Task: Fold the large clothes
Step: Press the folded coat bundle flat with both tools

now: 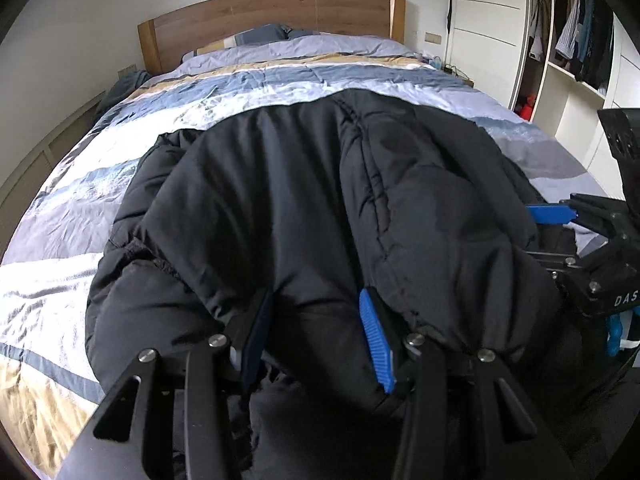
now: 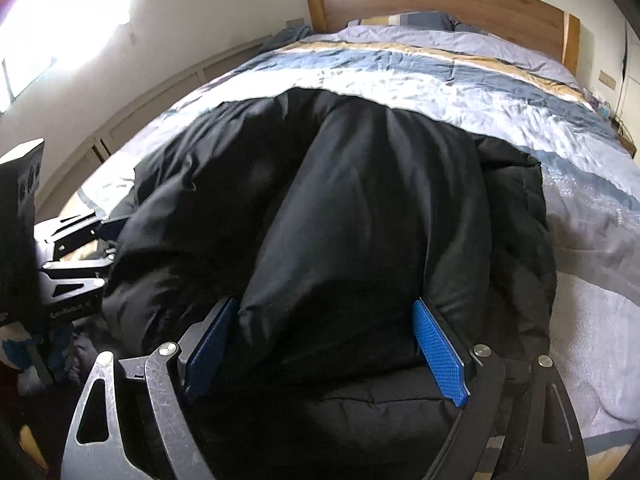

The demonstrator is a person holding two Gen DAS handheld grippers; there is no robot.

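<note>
A black padded coat lies bunched on a striped bed, its near edge clamped in both the left gripper and right gripper.

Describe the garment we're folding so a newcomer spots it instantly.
Start at the wooden headboard and follow the striped quilt toward the near end of the bed. The puffy black coat lies there, the only dark, bulky thing on the pale bedding.

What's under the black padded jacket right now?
The black padded jacket lies on the striped duvet, which shows all around it. Whatever sits directly beneath its bulk is covered, so I cannot tell.
</note>
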